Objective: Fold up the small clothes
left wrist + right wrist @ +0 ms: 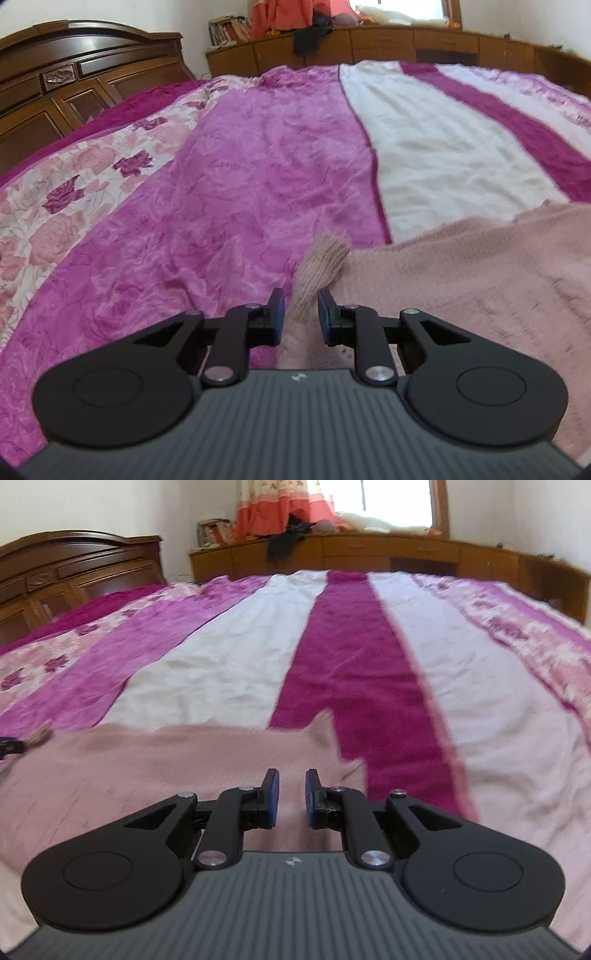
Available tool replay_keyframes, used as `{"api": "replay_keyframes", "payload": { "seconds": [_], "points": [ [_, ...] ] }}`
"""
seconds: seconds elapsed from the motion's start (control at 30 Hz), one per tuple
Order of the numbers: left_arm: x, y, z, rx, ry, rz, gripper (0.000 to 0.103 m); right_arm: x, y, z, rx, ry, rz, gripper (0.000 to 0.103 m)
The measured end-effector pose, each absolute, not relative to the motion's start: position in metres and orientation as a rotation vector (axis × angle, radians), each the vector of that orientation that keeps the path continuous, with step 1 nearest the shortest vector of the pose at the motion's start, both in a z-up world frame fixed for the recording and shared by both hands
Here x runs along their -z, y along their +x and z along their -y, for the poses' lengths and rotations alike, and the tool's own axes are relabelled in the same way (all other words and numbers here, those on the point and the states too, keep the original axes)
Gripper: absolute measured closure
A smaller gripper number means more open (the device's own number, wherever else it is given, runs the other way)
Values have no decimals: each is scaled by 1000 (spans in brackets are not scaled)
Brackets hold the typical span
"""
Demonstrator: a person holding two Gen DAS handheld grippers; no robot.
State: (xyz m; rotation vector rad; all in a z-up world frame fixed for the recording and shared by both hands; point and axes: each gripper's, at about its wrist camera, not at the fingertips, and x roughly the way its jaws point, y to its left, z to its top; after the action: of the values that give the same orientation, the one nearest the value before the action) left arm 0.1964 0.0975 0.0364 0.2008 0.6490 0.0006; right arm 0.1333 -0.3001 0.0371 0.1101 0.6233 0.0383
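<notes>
Pink knit sweater (461,280) lies spread on the bed (258,166), over the striped and flowered purple bedspread, at the near edge where the person works. In the left wrist view a ribbed cuff (323,266) sticks up from the garment's left side, just ahead of the left claw (301,314). That claw is released: its blue pads stand apart with knit showing in the gap, and the cuff is near the pads but not pinched. In the right wrist view the right claw (291,797) hangs over the sweater's flat body (166,768), also released, with nothing between its pads.

The main risk, as I judge it, is a poor grip on the sleeve. The cuff is thick and springy; if the left claw closes on only its tip, the knit may slip out once it is lifted. If it bites too low, it could catch the bedspread as well and drag it up with the fold. The bedspread is already wrinkled and soft, so the sweater may slide or bunch rather than crease cleanly. The right claw sits over loose fabric; closing there could gather a random handful and skew the garment. Both views are blurred, so fine contact is hard to confirm.
</notes>
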Motion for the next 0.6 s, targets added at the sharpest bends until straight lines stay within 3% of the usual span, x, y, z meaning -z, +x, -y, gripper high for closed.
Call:
{"api": "replay_keyframes", "payload": {
  "seconds": [0.2, 0.6],
  "points": [
    [-22, 205, -113, -57, 152, -671, 79, -4, 128, 299, 12, 78, -680, 89],
    [-41, 181, -119, -34, 111, -684, 75, -19, 115, 319, 64, 269, -656, 88]
  ]
}}
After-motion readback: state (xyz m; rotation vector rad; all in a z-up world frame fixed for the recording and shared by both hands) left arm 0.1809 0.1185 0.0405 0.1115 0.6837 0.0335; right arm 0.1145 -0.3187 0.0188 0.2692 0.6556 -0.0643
